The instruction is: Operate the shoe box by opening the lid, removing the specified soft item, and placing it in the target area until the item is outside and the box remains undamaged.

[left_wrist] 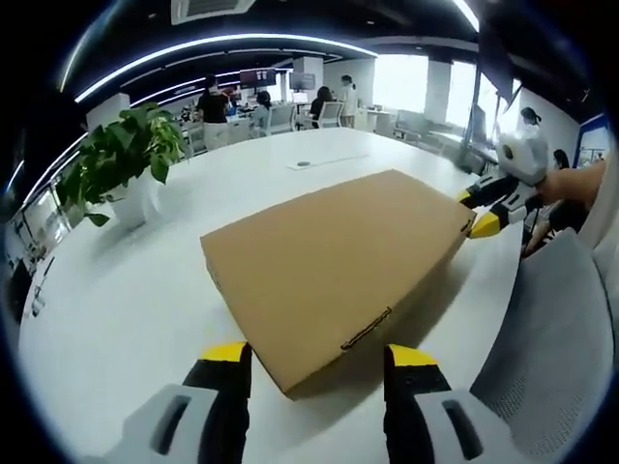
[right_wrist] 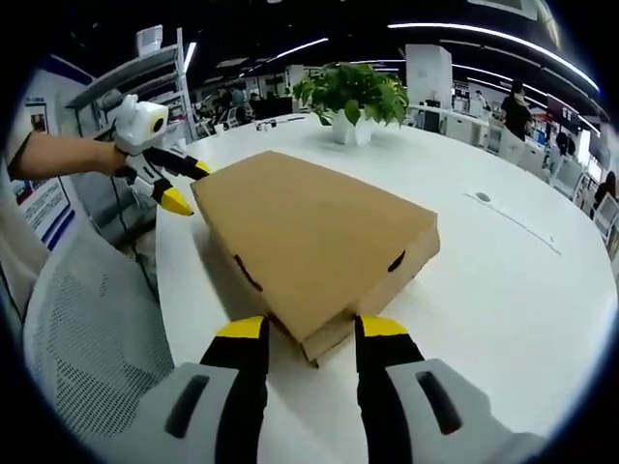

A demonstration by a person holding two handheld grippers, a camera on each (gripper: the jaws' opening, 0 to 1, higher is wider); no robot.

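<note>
The shoe box [left_wrist: 338,261] lies closed on the white table [left_wrist: 145,300] — contents hidden. Left gripper [left_wrist: 319,360] and right gripper [right_wrist: 310,331] straddle opposite corners, jaws spread, seemingly without touching.

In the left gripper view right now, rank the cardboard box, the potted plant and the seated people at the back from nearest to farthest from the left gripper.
1. Cardboard box: lid shut, its near corner between the jaws of the left gripper.
2. Potted plant: farther along the white table, off to the left.
3. People: beyond the table's far edge, at the back of the room.
</note>
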